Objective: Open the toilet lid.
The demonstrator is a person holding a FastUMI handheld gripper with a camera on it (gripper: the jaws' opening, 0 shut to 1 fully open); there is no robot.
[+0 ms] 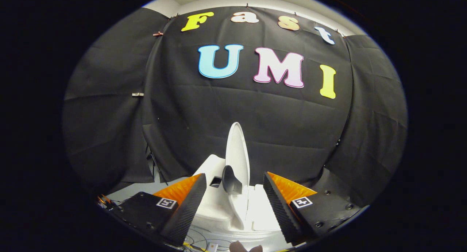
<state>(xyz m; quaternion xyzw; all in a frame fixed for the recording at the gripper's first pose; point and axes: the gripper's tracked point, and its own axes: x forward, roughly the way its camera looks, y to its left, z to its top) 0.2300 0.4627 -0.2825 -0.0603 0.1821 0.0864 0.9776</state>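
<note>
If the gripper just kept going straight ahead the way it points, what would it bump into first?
Probably the raised toilet lid, standing upright ahead between the open gripper fingers. Depth is hard to judge here.

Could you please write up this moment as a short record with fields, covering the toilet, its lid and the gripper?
toilet: white toilet, ahead of and below the fingers
lid: lid raised, standing nearly upright, seen edge-on
gripper: gripper open, fingers spread apart, holding nothing
contact: fingers appear clear of the lid, which rises between and beyond them
floor: cables lie under the fingers
task state: lid looks already open
</note>
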